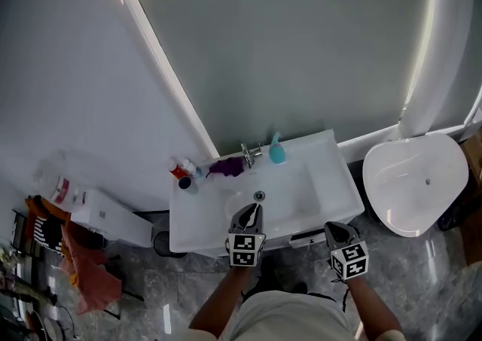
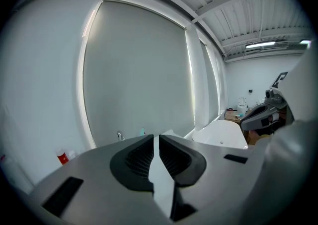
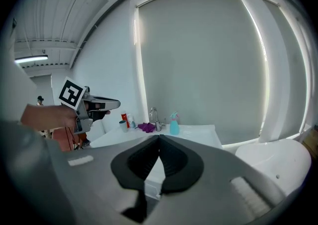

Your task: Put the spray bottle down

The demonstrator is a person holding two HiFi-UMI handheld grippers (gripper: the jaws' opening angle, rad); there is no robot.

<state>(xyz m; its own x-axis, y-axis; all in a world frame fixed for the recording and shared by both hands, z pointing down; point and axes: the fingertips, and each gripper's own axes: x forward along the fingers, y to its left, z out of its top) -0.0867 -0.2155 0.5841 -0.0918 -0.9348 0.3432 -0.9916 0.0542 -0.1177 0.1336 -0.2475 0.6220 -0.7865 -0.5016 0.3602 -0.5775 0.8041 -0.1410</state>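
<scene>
The teal spray bottle (image 1: 277, 150) stands upright on the back ledge of the white sink (image 1: 331, 181), just right of the faucet (image 1: 248, 154). Nothing holds it. It shows small in the right gripper view (image 3: 174, 123) and as a speck in the left gripper view (image 2: 142, 131). My left gripper (image 1: 248, 219) hovers over the sink's front edge, well short of the bottle, jaws together and empty (image 2: 156, 136). My right gripper (image 1: 339, 232) is off the sink's front right corner, also shut on nothing (image 3: 159, 136).
A purple cloth (image 1: 226, 167) lies left of the faucet, with a red bottle (image 1: 179, 172) and a cup at the sink's back left corner. A white toilet (image 1: 414, 181) stands to the right. A white cabinet and orange cloth (image 1: 83, 257) are to the left.
</scene>
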